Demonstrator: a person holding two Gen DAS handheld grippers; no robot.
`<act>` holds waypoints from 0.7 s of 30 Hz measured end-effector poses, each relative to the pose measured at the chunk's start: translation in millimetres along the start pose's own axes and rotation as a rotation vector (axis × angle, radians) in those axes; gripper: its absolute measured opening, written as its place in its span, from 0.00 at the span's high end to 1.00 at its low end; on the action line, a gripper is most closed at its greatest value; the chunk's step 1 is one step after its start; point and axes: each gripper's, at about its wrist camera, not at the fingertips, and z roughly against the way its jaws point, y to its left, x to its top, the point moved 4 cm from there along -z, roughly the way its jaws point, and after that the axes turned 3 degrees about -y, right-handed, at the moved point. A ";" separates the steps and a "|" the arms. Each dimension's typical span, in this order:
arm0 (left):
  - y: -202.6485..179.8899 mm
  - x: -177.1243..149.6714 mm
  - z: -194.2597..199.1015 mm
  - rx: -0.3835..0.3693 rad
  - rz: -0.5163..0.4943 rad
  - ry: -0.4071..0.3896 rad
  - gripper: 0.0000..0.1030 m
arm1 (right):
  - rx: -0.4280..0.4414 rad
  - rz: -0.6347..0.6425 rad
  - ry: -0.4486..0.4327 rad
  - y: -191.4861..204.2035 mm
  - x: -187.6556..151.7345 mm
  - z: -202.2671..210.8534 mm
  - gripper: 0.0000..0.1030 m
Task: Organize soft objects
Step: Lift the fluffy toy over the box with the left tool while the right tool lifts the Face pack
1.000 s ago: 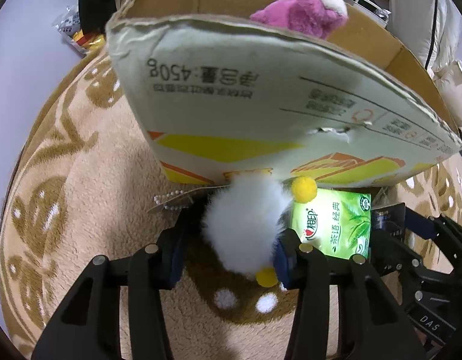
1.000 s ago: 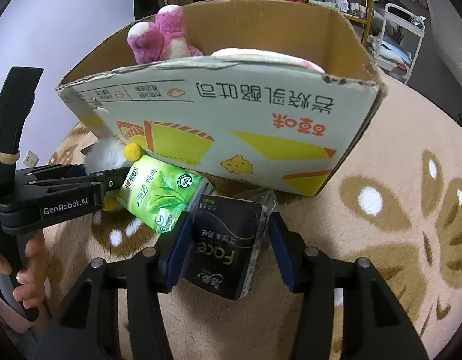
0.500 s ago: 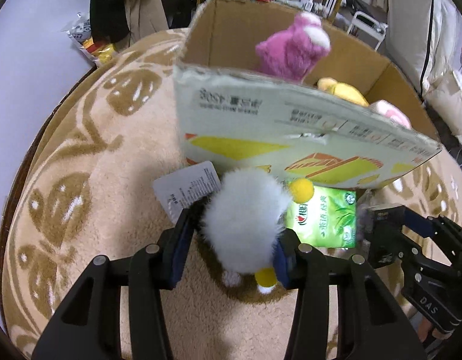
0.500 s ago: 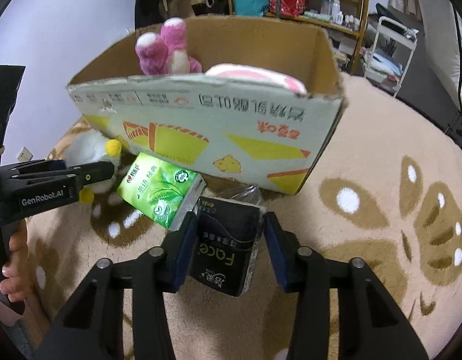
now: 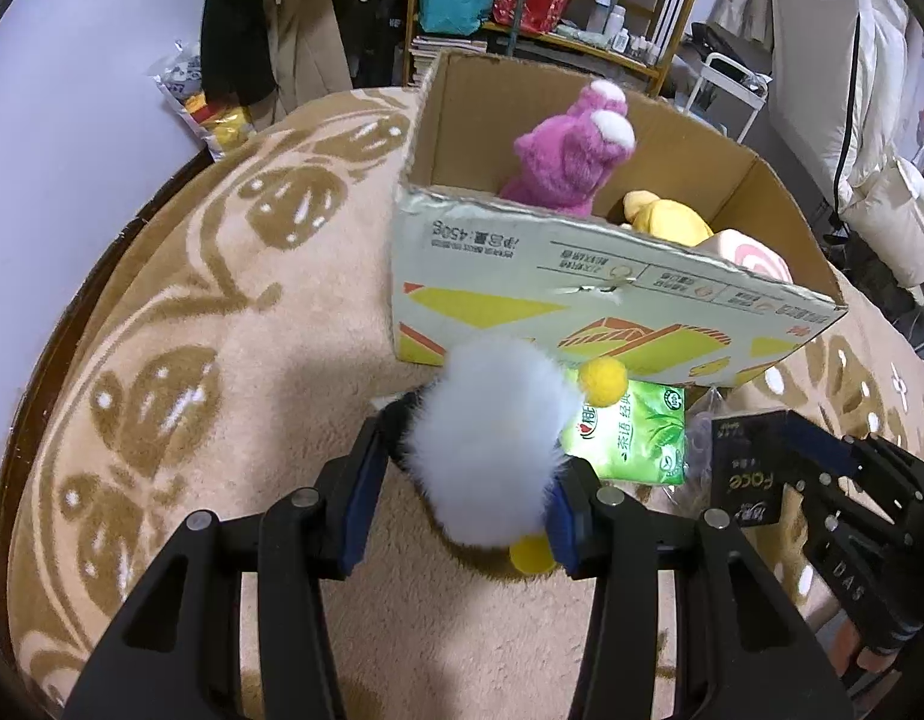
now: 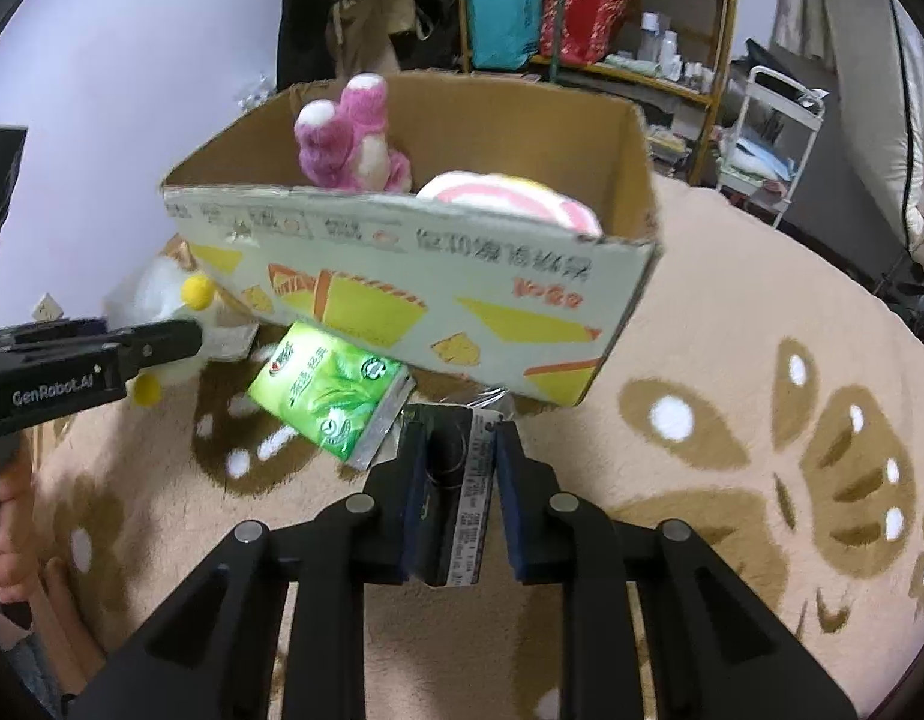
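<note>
A white fluffy plush toy [image 5: 492,450] with yellow pom-poms is clamped between the blue pads of the left gripper [image 5: 462,480] and is held above the beige patterned carpet [image 5: 192,360], just in front of the near wall of an open cardboard box [image 5: 582,312]. In the right wrist view the same white toy [image 6: 156,312] is seen at the tip of the left gripper [image 6: 162,342], to the left of the box's corner.

A black tissue pack [image 6: 456,480] marked "Face" is pinched edge-on between the pads of the right gripper [image 6: 456,474], whose jaws are closed tightly on it. In the left wrist view this black pack [image 5: 747,471] is seen held in the right gripper [image 5: 780,468] at the lower right, close to the box.

A green tissue pack [image 6: 330,396] is left lying on the carpet [image 6: 732,408], partly tucked against the foot of the box [image 6: 402,282], between the two grippers; it is seen again in the left wrist view [image 5: 636,444] just right of the white toy.

Inside the box, a pink plush bear [image 5: 570,156], a yellow plush [image 5: 666,219] and a pink-and-white plush roll [image 5: 753,255] are already stored. The bear [image 6: 348,138] and the roll [image 6: 516,204] are also visible from the right.
</note>
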 end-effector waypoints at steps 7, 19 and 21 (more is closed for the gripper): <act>-4.8 2.4 39.8 0.016 -0.026 -0.130 0.56 | 0.003 -0.035 -0.106 -7.5 11.5 33.5 0.78; -25.6 24.7 94.0 0.008 -0.093 -0.376 0.55 | 0.006 -0.076 -0.286 -23.1 49.6 89.0 0.78; -27.9 29.9 95.5 0.000 -0.097 -0.385 0.55 | 0.023 -0.097 -0.306 -28.9 57.5 92.7 0.78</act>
